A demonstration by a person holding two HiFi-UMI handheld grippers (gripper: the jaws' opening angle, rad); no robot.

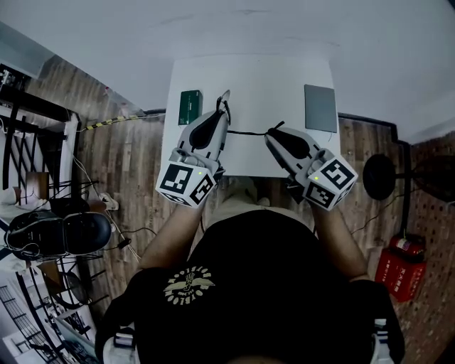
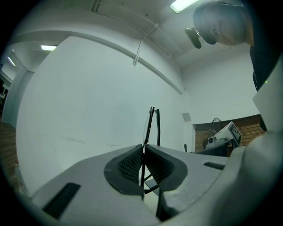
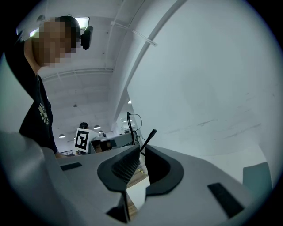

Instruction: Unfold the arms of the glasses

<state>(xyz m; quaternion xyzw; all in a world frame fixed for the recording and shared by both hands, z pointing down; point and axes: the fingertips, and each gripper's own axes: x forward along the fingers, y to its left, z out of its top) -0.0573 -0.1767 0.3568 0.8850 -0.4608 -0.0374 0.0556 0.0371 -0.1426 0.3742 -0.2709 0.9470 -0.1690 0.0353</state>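
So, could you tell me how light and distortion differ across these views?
Head view: dim, edges bowed, glasses only a thin dark line. Left gripper view: strong fisheye, black corners, bright ceiling lamp. Right gripper view: same fisheye, evenly lit, mosaic patch upper left.

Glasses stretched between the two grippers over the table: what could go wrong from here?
1. The right gripper pinches only the thin arm near its tip; it could slip free or bend if pulled too far outward.
2. The left gripper clamps the glasses by the narrow front edge, so they might twist in that grip.
3. Both hold them above the table; a lost grip would likely drop them.
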